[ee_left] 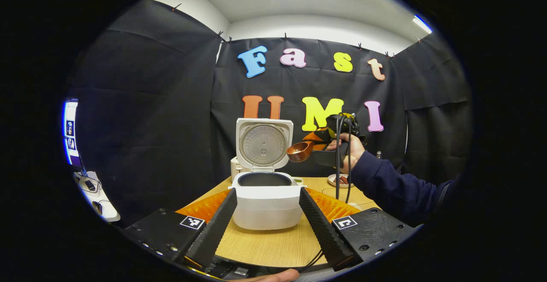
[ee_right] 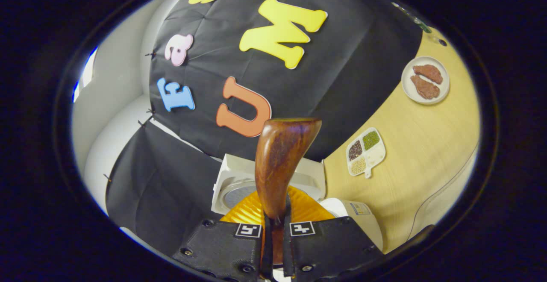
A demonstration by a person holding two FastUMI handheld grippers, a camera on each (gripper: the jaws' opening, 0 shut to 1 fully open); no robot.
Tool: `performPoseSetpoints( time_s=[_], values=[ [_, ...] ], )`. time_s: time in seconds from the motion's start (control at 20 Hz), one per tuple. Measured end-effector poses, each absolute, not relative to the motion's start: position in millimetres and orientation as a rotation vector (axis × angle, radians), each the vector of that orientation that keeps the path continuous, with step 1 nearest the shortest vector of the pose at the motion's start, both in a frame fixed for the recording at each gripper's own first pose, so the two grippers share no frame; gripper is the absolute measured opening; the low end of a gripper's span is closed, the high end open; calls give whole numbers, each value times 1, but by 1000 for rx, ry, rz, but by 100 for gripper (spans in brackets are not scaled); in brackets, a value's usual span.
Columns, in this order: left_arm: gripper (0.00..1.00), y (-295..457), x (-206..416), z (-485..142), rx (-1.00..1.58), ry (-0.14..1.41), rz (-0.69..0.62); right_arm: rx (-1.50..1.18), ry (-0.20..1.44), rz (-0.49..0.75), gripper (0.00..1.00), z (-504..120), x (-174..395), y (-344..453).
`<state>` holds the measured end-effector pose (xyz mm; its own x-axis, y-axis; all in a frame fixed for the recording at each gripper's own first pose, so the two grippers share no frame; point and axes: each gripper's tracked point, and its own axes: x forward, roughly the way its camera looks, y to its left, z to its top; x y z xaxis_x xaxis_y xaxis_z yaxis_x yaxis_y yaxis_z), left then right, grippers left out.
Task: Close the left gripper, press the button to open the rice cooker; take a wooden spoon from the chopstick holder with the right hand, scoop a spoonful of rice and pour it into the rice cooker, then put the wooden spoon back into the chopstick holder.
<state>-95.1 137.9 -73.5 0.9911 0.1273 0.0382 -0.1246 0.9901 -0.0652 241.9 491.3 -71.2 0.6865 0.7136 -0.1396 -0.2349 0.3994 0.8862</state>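
Right gripper view: the wooden spoon (ee_right: pixel 280 162) is pinched by its handle between the right gripper (ee_right: pixel 273 230) fingers, its long axis running toward 12 o'clock, bowl end farthest out. In the left gripper view, its bowl points toward 9 o'clock, beside the raised lid of the rice cooker (ee_left: pixel 266 196), which sits between the wide-spread fingers of the left gripper (ee_left: pixel 267 220) on the table (ee_left: pixel 273 243).

Above pot: open rice cooker (ee_left: pixel 265 201) mouth unobstructed.
Behind: raised lid (ee_left: pixel 263 145) blocks.
Right: wooden spoon (ee_left: pixel 300 150) near lid.
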Motion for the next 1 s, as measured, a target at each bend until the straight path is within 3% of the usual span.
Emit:
performPoseSetpoints(
  time_s=[0.7,1.0],
  values=[
    [92,185,-102,-97,-51,5,218,354,339,678,11,-102,236,569],
    [92,174,-100,-104,-43,22,187,83,187,728,11,-90,217,585]
  ],
)
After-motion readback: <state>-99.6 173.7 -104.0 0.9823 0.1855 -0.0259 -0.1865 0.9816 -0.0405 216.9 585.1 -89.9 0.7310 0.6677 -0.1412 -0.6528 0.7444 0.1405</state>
